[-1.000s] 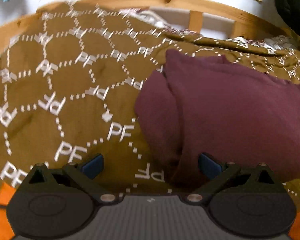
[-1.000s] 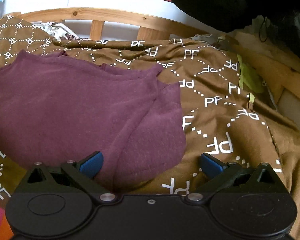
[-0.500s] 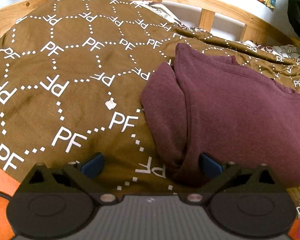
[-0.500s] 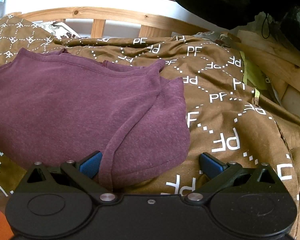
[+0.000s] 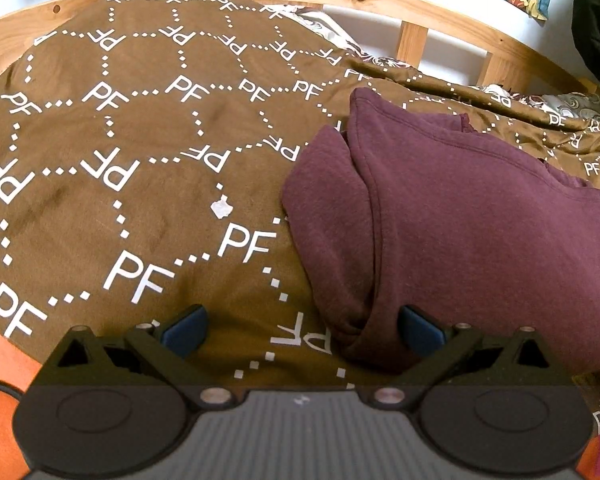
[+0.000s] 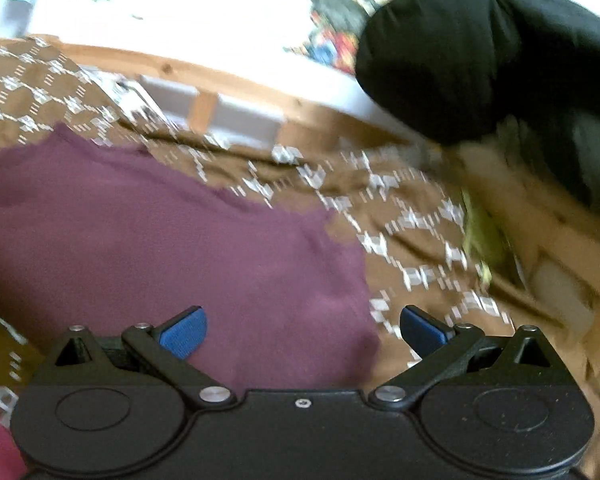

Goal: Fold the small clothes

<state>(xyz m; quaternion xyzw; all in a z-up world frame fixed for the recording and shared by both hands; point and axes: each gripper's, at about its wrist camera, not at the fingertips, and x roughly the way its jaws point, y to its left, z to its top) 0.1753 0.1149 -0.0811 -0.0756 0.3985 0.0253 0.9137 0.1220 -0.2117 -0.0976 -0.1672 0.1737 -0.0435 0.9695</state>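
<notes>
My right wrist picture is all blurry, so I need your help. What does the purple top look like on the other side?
Observer: In the left wrist view the maroon sweatshirt has a sleeve lying bunched along its left edge.
Child: Is the other claw grabbing it?
Observer: No. The left claw is wide open and holds nothing; the sweatshirt's near corner lies by one pad.
Child: What are the white squiggles on the cover?
Observer: On the brown blanket they read as the letters PF, joined by dotted lines. A small white speck also lies on it.
</notes>
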